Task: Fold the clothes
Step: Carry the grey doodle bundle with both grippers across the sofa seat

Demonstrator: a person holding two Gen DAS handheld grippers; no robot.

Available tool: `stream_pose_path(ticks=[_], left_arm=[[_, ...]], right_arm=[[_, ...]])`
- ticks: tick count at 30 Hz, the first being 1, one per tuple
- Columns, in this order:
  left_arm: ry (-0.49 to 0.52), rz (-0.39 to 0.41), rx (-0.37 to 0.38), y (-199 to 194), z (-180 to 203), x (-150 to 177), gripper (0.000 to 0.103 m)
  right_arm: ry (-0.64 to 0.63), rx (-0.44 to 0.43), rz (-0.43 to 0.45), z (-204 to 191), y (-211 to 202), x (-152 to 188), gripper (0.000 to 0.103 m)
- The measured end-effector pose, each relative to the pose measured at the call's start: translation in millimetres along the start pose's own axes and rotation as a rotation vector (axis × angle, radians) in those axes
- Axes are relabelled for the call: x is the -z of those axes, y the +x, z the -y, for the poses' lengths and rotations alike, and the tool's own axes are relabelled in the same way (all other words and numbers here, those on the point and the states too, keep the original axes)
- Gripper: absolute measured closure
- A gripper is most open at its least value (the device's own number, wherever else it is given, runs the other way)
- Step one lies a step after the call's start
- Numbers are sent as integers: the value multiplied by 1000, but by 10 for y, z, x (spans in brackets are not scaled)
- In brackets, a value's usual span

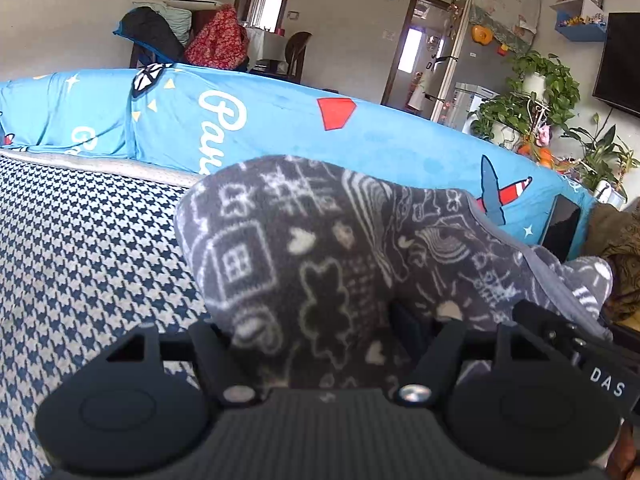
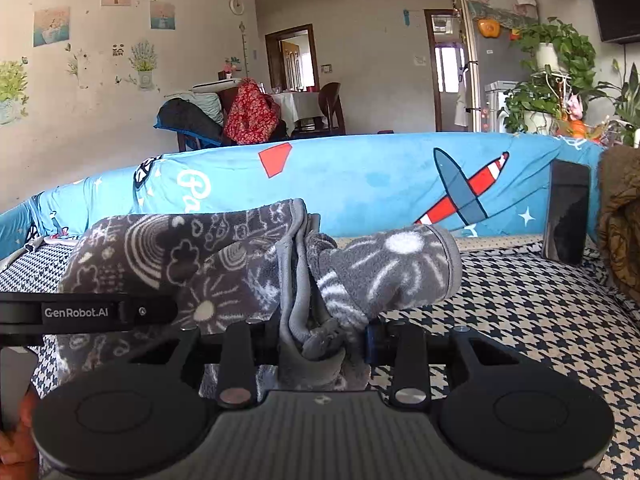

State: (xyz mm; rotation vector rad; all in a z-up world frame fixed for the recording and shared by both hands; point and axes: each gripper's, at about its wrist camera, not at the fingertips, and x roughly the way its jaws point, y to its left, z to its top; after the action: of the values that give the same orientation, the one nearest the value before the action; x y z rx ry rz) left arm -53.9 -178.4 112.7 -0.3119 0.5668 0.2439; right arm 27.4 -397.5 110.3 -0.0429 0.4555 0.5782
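A grey fleece garment [image 1: 320, 248] with white doodle print hangs bunched between both grippers, raised off the houndstooth cover [image 1: 80, 260]. In the left wrist view it drapes over my left gripper [image 1: 320, 320] and hides the fingertips; the jaws are closed on a thick fold of it. My right gripper [image 2: 320, 336] is shut on a bundle of grey hem and cloth [image 2: 308, 280], and a cuffed sleeve [image 2: 400, 268] sticks out to the right. Each gripper shows in the other's view: the left gripper's body [image 2: 88, 312] close at the left, the right gripper's body [image 1: 580, 344] at the right.
Behind the cover rises a blue backrest [image 2: 360, 176] printed with a plane. A dark phone [image 2: 568, 212] leans against it at the right, beside a brown blanket [image 2: 620, 216]. Potted plants [image 1: 540, 100] and a table with piled clothes [image 2: 240, 116] stand farther back.
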Motion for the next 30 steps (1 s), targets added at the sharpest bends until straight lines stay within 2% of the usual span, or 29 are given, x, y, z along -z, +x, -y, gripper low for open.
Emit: stream_pose_path(ticks=[12, 18, 30], left_arm=[[-25, 40, -71, -229, -394, -127, 35], [9, 81, -109, -311, -444, -185, 35], [17, 116, -140, -396, -545, -227, 35]], right_arm=[[-61, -62, 42, -558, 41, -62, 69], [-49, -76, 73, -712, 59, -80, 69], [-36, -84, 104, -877, 86, -76, 69]])
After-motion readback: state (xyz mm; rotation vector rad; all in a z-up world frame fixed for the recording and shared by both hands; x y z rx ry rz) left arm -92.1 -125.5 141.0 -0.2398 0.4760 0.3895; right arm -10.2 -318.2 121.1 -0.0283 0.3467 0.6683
